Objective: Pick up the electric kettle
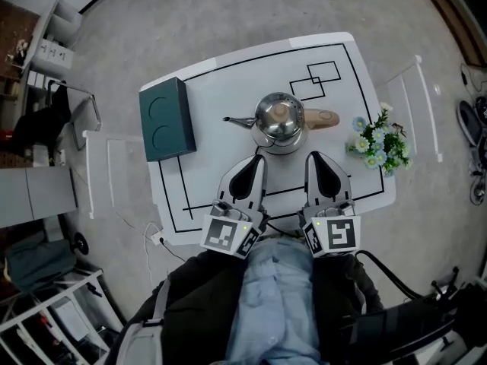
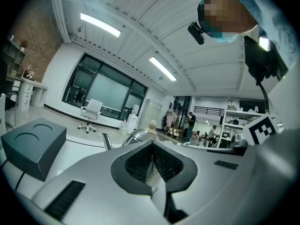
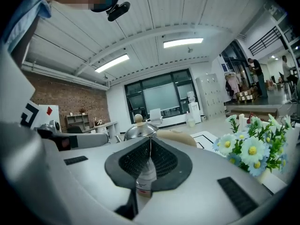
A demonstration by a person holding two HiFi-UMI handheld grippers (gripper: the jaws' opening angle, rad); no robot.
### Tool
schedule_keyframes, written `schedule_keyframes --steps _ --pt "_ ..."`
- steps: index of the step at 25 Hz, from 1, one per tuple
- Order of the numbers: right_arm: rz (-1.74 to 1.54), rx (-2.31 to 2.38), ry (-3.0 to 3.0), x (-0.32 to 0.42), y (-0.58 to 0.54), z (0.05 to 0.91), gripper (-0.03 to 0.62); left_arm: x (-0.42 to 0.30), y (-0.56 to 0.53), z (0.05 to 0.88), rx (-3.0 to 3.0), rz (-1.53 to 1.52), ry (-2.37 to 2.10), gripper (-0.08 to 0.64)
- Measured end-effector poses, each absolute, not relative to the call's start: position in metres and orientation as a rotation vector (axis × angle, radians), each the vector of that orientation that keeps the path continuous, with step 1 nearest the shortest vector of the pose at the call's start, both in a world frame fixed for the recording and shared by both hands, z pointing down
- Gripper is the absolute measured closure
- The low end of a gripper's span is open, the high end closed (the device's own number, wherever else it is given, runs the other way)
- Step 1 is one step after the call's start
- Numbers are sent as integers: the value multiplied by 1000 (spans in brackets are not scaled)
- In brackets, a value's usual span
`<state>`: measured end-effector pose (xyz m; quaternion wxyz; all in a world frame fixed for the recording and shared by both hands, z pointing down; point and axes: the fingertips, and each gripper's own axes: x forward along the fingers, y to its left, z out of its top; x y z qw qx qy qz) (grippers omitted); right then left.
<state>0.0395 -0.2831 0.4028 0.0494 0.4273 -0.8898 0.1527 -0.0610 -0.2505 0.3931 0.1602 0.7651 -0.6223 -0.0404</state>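
The electric kettle (image 1: 279, 120) is polished steel with a round knob on its lid. It stands mid-table, with its spout to the left and its tan handle (image 1: 320, 118) to the right. My left gripper (image 1: 258, 158) is shut and empty, just short of the kettle's near left side. My right gripper (image 1: 313, 157) is shut too, just short of its near right side, below the handle. In the left gripper view the kettle's (image 2: 138, 135) lid rises just beyond the closed gripper (image 2: 152, 144). The right gripper view shows the kettle (image 3: 139, 129) straight ahead of the closed gripper (image 3: 150, 142).
A dark green box (image 1: 166, 119) lies on the white table (image 1: 228, 67) left of the kettle, and shows as the box (image 2: 33, 144) in the left gripper view. A bunch of blue and white flowers (image 1: 378, 143) stands at the table's right edge. Shelves and carts stand on the floor around.
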Motion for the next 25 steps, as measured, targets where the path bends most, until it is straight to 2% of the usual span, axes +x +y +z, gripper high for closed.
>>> schedule_keyframes --steps 15,22,23,24,25 --pt "567 1263 -2575 52 -320 479 574 -91 -267 453 2021 -133 -1876 550" --pt "582 1254 -2560 52 -324 489 567 -100 -265 460 1982 -169 -1909 482" --pt "587 1262 -2559 52 -325 490 530 -102 -264 460 1971 -183 -1915 457" --pt "592 1276 -2557 54 -326 490 443 -104 -264 460 1960 -199 -1920 414" --pt "593 1294 -2553 55 -328 491 400 -106 -263 461 1949 -216 -1923 397"
